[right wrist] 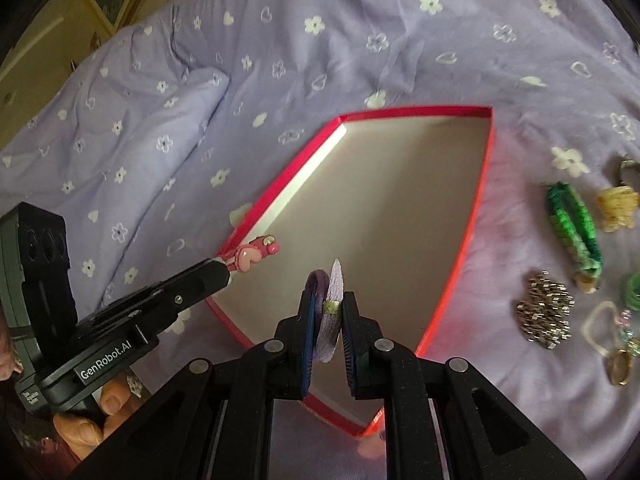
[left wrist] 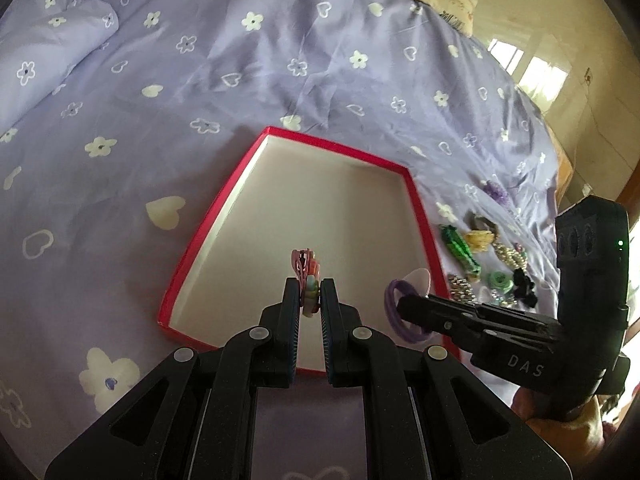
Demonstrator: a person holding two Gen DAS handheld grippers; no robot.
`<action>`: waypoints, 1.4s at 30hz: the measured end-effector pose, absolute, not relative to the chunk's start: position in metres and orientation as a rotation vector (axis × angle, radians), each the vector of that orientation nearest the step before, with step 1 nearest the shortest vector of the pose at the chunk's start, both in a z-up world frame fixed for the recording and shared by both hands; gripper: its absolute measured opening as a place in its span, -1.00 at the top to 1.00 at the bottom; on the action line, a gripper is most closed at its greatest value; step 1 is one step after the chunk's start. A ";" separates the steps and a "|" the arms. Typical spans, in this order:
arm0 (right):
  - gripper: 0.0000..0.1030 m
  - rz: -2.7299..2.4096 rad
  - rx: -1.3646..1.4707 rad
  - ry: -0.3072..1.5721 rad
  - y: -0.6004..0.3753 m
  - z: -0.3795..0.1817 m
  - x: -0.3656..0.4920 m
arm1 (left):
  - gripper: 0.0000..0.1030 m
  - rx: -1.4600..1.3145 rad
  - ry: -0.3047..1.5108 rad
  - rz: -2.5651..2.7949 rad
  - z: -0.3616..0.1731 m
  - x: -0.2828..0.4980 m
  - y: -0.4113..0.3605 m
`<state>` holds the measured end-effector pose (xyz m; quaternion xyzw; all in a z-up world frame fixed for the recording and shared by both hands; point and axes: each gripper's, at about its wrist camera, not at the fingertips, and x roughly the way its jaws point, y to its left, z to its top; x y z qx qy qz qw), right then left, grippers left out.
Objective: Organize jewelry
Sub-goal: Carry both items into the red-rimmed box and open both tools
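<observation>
With both jaws clamped, left gripper (left wrist: 311, 295) on the pink clip (left wrist: 306, 270), right gripper (right wrist: 327, 312) on the purple ring (right wrist: 326, 296), we should lower well inside the red box (left wrist: 208, 236) before releasing.

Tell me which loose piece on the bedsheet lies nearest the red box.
The green braided band, lying lengthwise just beyond the red box on its right side. The silver chain heap, yellow charm and others sit farther out.

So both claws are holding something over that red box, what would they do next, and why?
Probably lower and open the left gripper, since its pink hair clip already hangs over the red box, whose white floor looks bare. The right gripper, with its purple hair tie, could follow.
</observation>
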<state>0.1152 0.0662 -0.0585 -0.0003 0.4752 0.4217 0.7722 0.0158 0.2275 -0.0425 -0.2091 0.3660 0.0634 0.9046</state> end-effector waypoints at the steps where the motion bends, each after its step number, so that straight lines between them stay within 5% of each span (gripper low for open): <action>1: 0.76 0.913 -0.008 1.033 0.067 -0.060 0.116 | 0.83 -0.432 0.760 0.132 -0.044 0.017 0.229; 23: 0.66 0.920 -0.158 1.050 0.083 -0.069 0.119 | 0.83 -0.400 0.865 0.125 -0.075 0.028 0.231; 32: 0.32 0.927 -0.151 1.041 0.080 -0.063 0.116 | 0.64 -0.399 0.872 0.142 -0.073 0.028 0.231; 42: 0.19 0.916 -0.083 1.010 0.059 -0.047 0.111 | 0.51 -0.368 0.875 0.166 -0.070 0.027 0.229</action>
